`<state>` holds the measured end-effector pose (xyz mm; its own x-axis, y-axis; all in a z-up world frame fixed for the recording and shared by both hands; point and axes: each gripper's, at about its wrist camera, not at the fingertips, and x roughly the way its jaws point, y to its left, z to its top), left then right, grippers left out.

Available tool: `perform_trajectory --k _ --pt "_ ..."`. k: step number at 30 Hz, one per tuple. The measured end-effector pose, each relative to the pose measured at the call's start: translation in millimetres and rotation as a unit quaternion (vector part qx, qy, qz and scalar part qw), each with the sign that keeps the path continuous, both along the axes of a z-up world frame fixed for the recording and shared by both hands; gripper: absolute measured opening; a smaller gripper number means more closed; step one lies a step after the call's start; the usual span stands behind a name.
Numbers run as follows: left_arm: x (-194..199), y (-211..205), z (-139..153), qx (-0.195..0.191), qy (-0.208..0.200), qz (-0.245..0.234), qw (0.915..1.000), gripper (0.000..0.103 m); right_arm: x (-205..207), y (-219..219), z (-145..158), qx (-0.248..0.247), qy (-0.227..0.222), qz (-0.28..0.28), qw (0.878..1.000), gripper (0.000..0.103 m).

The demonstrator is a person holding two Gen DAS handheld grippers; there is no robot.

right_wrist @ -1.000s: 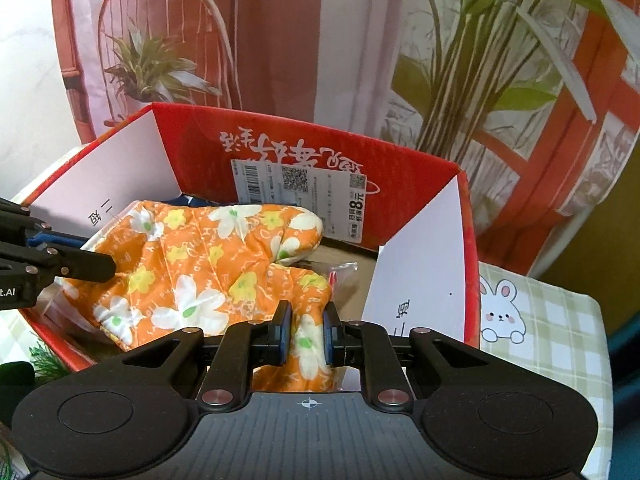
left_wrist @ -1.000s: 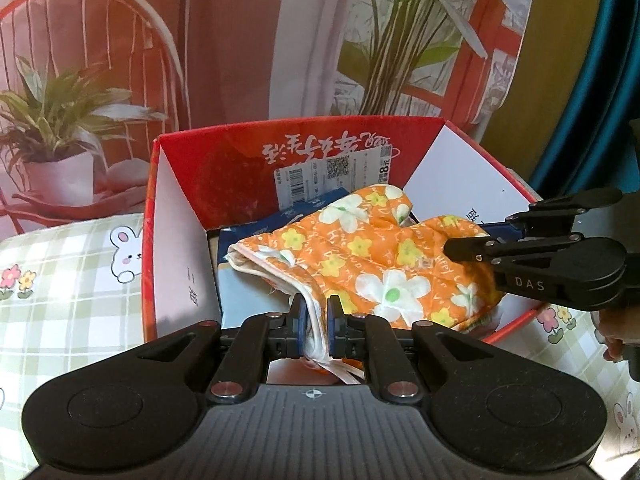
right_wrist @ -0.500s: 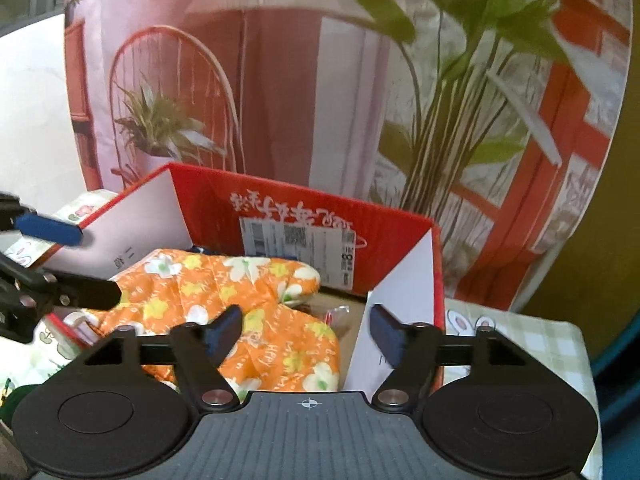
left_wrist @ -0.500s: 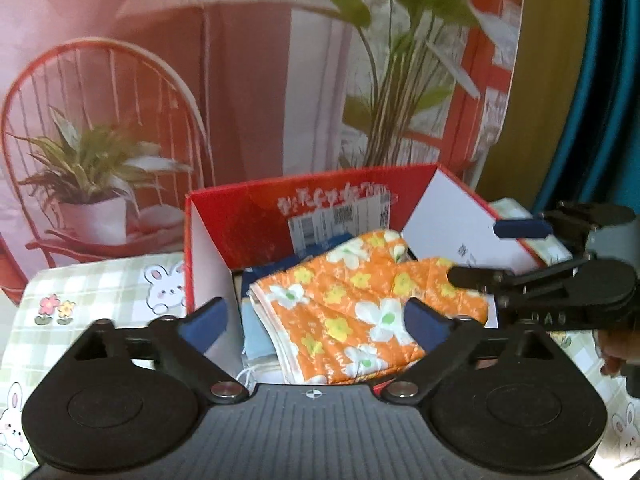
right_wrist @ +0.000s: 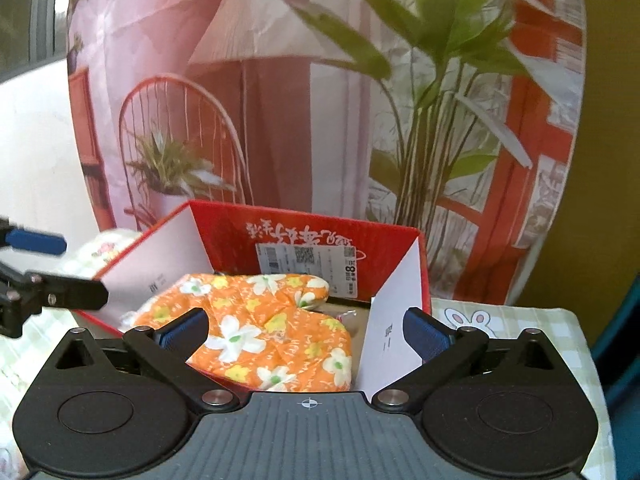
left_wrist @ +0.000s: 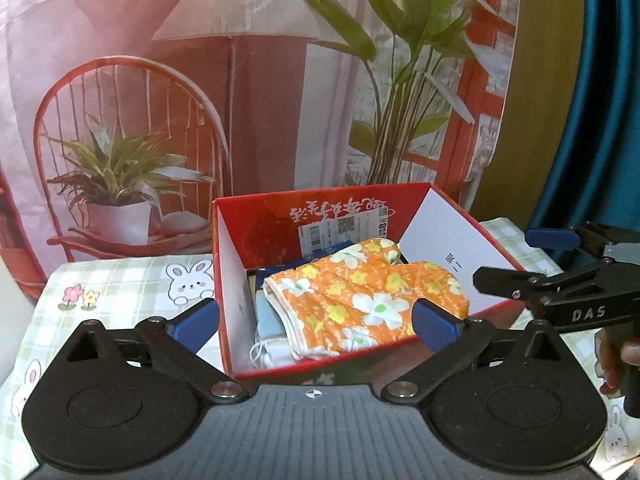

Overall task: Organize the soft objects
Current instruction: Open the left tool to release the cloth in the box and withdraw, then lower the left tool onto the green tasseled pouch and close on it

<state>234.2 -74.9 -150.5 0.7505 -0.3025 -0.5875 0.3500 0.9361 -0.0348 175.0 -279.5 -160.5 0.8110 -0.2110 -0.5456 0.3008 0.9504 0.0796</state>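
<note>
A: Any writing?

B: "DAS" on my right gripper. The red box has white script on its inner back wall, upside down, unreadable, plus a barcode label with a QR code and an "8".

A: The soft thing?

B: Orange oven mitt, white and yellow flowers, lying inside the box against its right wall.

A: Grippers?

B: My left gripper and the right: jaws opening, already spread wide, nothing between them.
</note>
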Motion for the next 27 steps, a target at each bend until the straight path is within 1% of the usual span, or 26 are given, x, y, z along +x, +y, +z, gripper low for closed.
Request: perform_trajectory --k 2,4,9,12,15,18,20,23,27 --pt "-8 5 0 -0.005 -0.004 0.003 1.0000 0.103 -9 2 3 0.009 -0.014 -0.003 1.000 0.103" --pt "-17 9 -1 -0.001 -0.011 0.010 0.9999 0.103 -18 4 6 0.016 -0.028 -0.010 0.999 0.103" --pt "-37 19 -1 0.003 -0.024 0.028 0.9993 0.103 -37 13 8 0.025 -0.054 -0.047 0.997 0.103" --pt "-47 24 -3 0.002 -0.025 0.041 0.9989 0.103 -50 14 5 0.054 -0.076 -0.049 0.994 0.103" --pt "-55 29 -6 -0.004 -0.022 0.048 0.9986 0.103 -61 15 0 0.085 -0.089 -0.051 0.991 0.103" --pt "-63 32 -13 -0.001 -0.018 0.055 0.9983 0.103 -68 19 -8 0.106 -0.089 -0.043 0.990 0.103" --pt "-69 34 -18 0.003 -0.015 0.065 0.9978 0.103 -72 24 -13 0.102 -0.088 -0.041 0.990 0.103" --pt "-75 41 -29 -0.006 0.003 0.077 0.9970 0.103 -77 34 -22 0.093 -0.089 -0.037 0.991 0.103" --pt "-82 49 -45 -0.012 0.027 0.091 0.9954 0.103 -79 44 -38 0.102 -0.061 -0.024 0.993 0.103"
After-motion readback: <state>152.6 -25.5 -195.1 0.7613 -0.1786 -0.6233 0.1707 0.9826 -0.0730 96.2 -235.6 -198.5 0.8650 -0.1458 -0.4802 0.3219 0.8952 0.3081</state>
